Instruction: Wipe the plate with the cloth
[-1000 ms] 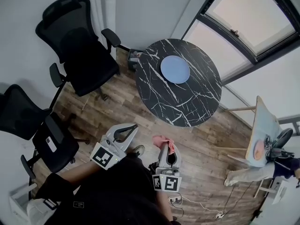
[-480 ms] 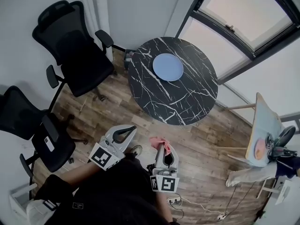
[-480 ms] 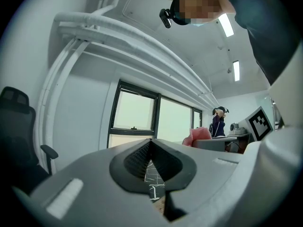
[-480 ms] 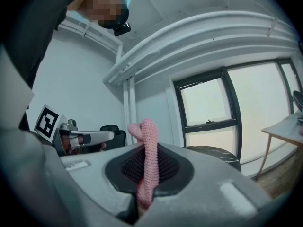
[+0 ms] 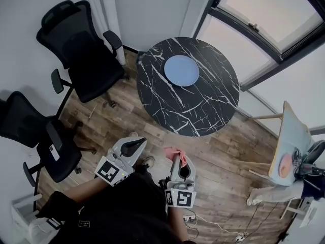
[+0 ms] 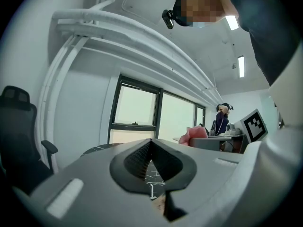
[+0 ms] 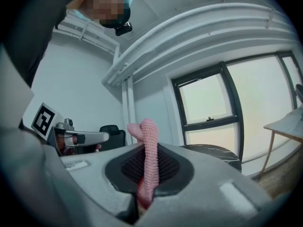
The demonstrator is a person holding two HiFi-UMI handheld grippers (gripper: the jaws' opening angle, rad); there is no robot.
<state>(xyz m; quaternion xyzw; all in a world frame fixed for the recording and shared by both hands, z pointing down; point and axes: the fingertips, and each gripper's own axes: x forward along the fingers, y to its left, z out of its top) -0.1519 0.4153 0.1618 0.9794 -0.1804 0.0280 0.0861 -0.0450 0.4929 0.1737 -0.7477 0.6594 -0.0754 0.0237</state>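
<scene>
While the person stands short of it, the round black table, its top veined white like marble, lies well ahead of both grippers. Two black office chairs, mesh-backed as far as the wide lens shows, sit off to the left gripper's side. The plate, a smooth pale-blue disc, rests on the table's far half, not yet touched. The right gripper is clamped on the cloth, a pink knitted strip standing up between its ribbed pads, carried ready for wiping. The left gripper has its jaws pressed together on nothing, likely kept free to steady the plate.
</scene>
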